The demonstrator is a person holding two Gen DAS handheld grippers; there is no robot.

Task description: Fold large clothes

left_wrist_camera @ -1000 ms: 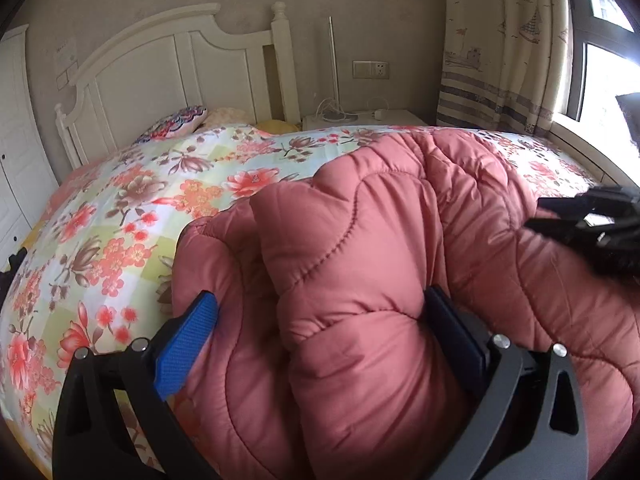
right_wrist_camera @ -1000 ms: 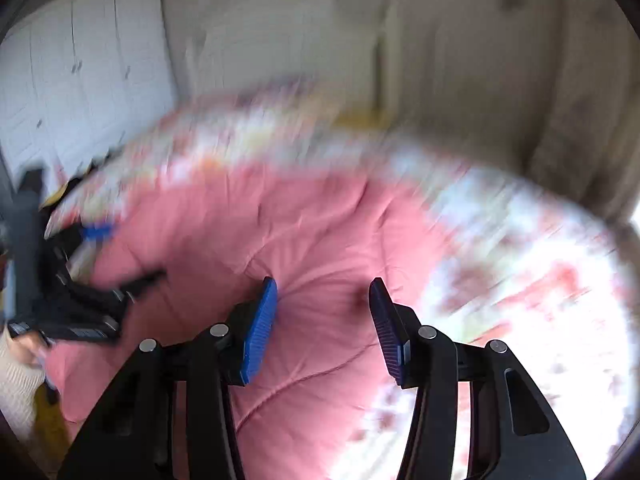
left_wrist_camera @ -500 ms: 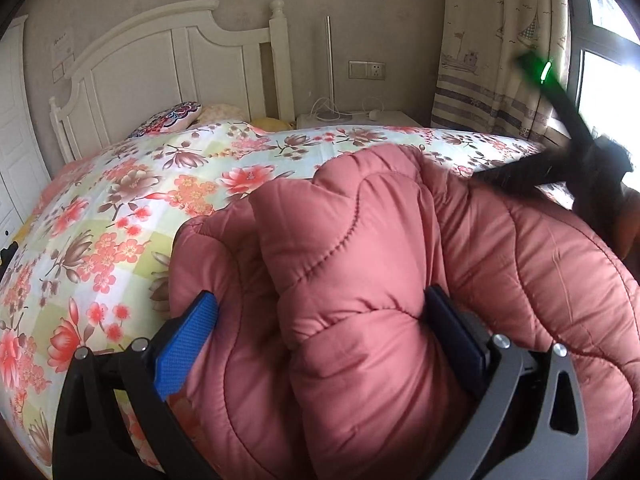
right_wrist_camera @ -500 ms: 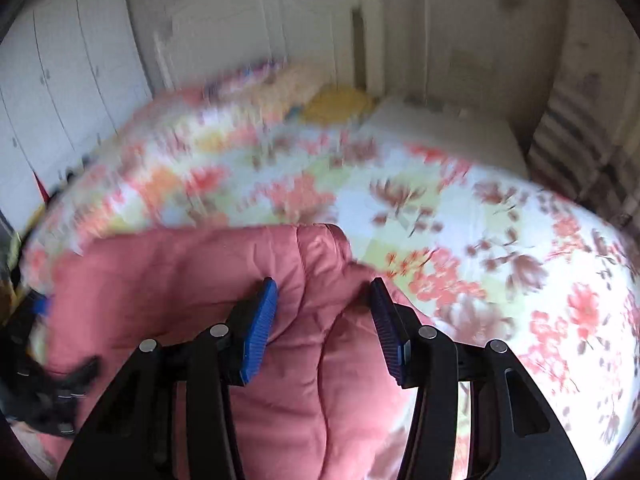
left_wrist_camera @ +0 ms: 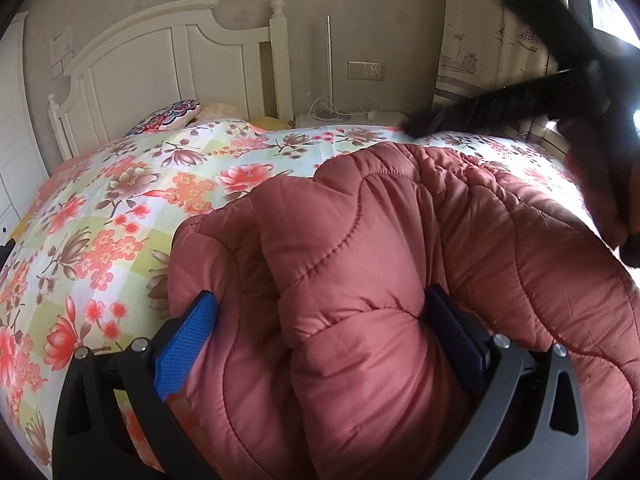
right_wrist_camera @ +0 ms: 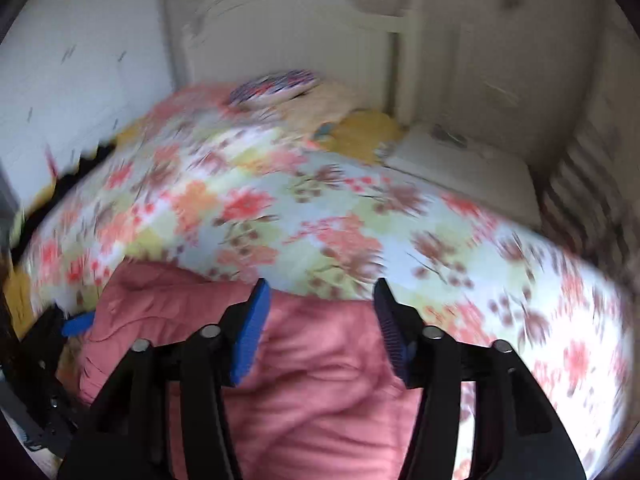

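My right tongs [right_wrist_camera: 318,322] have swung up and away from the far side of the puffy pink quilted coat [left_wrist_camera: 380,280]. A second ago they were low over it; now they point at the headboard, and that view is blurry from the fast move. Their tips are apart with nothing between them, just above the coat's far edge. In the left view I see them only as a dark blur at the top right.

My left tongs [left_wrist_camera: 320,328] have not moved. They stay wide, with a fat fold of the coat bulging between the blue pads [left_wrist_camera: 184,344], pressed on both sides. I think I have just laid one part over and let it go, so the coat is partly folded into a lump near me.

The coat lies on the bed with the flowery quilt [left_wrist_camera: 120,208]. Far off are a white wooden headboard [left_wrist_camera: 160,60], a bright patterned pillow [left_wrist_camera: 168,116], a white bedside stand [right_wrist_camera: 460,168] and a striped curtain [left_wrist_camera: 488,40] at the right.
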